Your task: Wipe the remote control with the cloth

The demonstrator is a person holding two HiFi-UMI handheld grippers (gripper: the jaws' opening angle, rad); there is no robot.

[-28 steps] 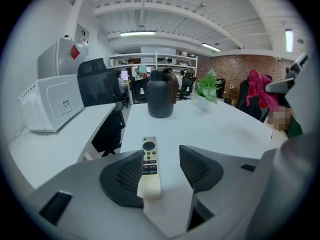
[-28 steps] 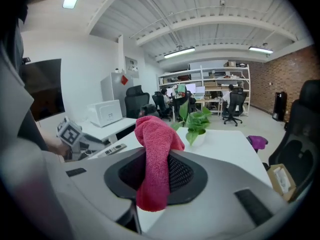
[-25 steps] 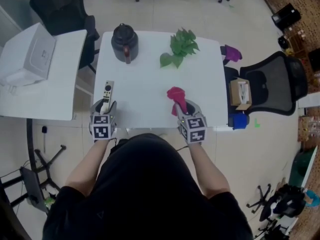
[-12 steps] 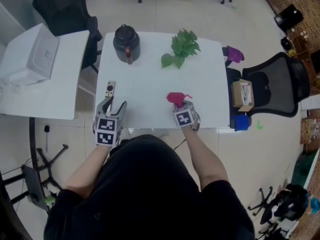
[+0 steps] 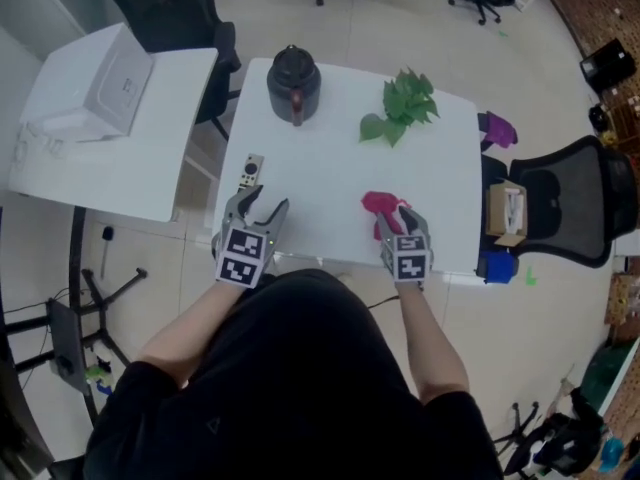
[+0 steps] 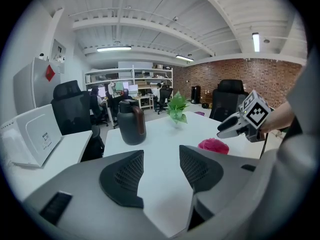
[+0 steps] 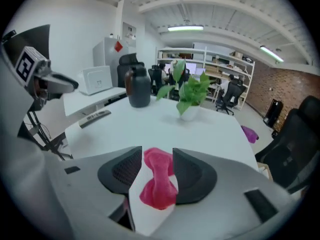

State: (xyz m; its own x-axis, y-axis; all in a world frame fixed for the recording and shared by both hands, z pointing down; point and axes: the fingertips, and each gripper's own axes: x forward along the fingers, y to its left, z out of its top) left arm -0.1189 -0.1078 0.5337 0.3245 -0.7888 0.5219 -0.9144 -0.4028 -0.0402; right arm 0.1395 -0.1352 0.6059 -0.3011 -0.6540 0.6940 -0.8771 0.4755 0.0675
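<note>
The slim grey remote point(image 5: 252, 170) lies near the left edge of the white table point(image 5: 330, 168); in the right gripper view the remote point(image 7: 95, 117) shows at far left. Just short of it, my left gripper point(image 5: 262, 201) point(image 6: 161, 154) hangs open over bare table with nothing between its pads. The pink cloth point(image 5: 381, 204) point(image 7: 159, 179) rests bunched on the table near the front edge. My right gripper point(image 5: 400, 220) point(image 7: 157, 156) straddles it, its jaws opening; a gap shows at the left pad, so the cloth lies loose between them.
A black kettle point(image 5: 293, 80) and a green potted plant point(image 5: 400, 108) stand at the table's far side. A white side table with a white box point(image 5: 110, 78) is on the left. An office chair point(image 5: 575, 208), a cardboard box point(image 5: 507, 211) and a purple cloth point(image 5: 497, 128) are on the right.
My left gripper has drawn back from the remote, which stays on the table. My right gripper has brought the cloth down onto the table and its jaws have spread.
</note>
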